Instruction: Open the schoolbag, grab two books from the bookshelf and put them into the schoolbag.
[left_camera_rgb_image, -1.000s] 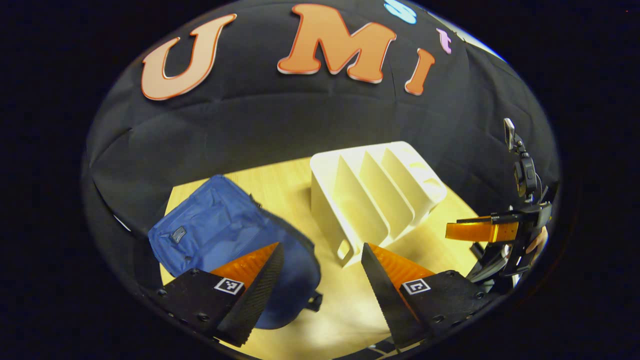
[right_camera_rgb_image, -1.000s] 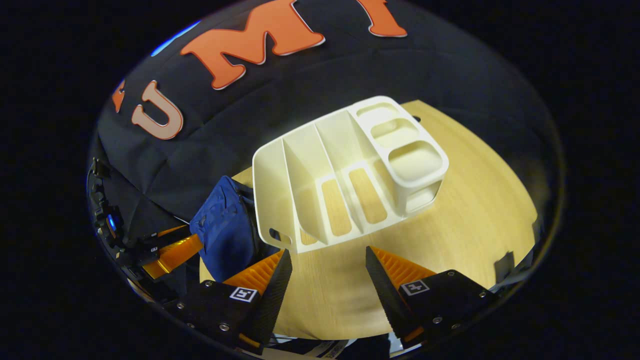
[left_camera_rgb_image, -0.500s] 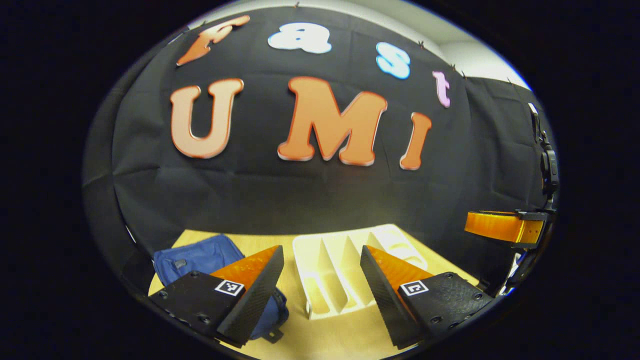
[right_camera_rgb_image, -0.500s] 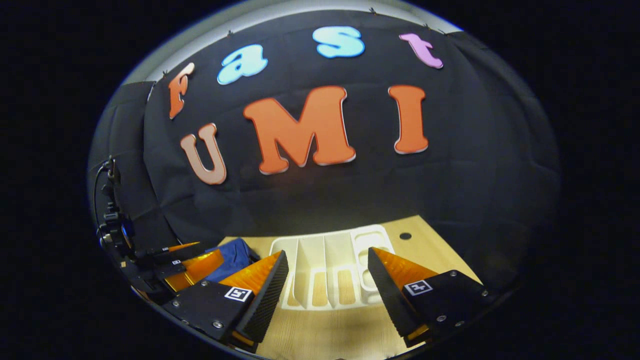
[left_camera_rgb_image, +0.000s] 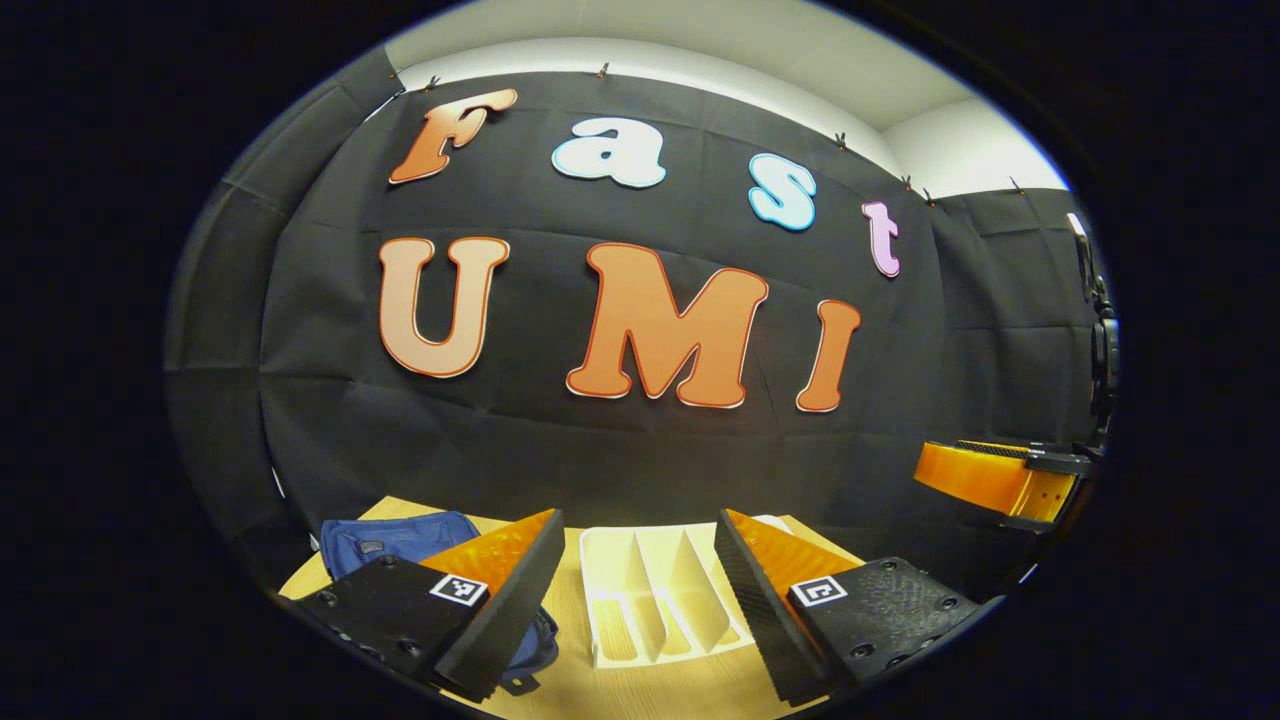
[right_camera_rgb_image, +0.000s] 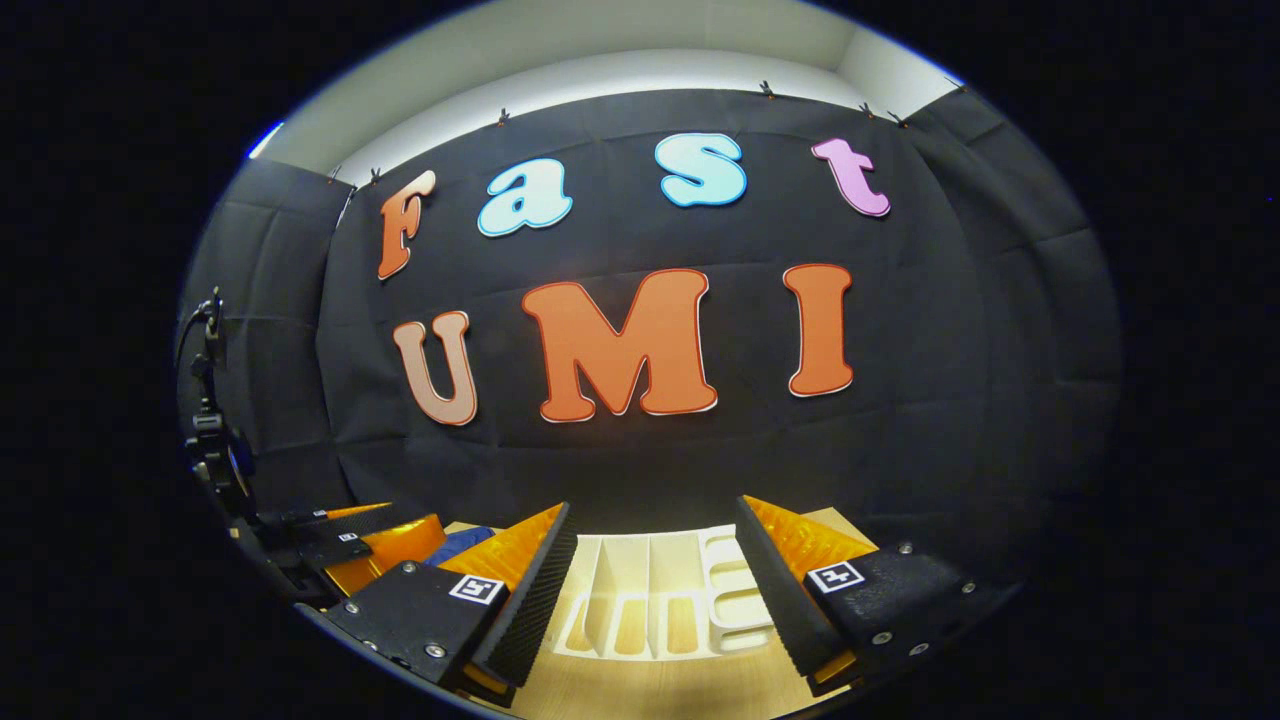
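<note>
I held the left gripper (left_camera_rgb_image: 640, 600) and right gripper (right_camera_rgb_image: 655, 590) wide apart, empty, above the table (left_camera_rgb_image: 650, 690). The blue schoolbag (left_camera_rgb_image: 395, 540) lay beside the white bookshelf (left_camera_rgb_image: 650, 595).

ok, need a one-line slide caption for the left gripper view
Open left hand-held gripper raised over the table, framing an empty white bookshelf beside a blue schoolbag.

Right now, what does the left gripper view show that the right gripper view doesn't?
Left gripper view: the schoolbag's broad blue front with its small patch, and the right tool at the right edge. Right gripper view: the small side compartments of the bookshelf, and the left tool at lower left. Shared: schoolbag, bookshelf slots, wooden table, both tools open, holding nothing.
</note>
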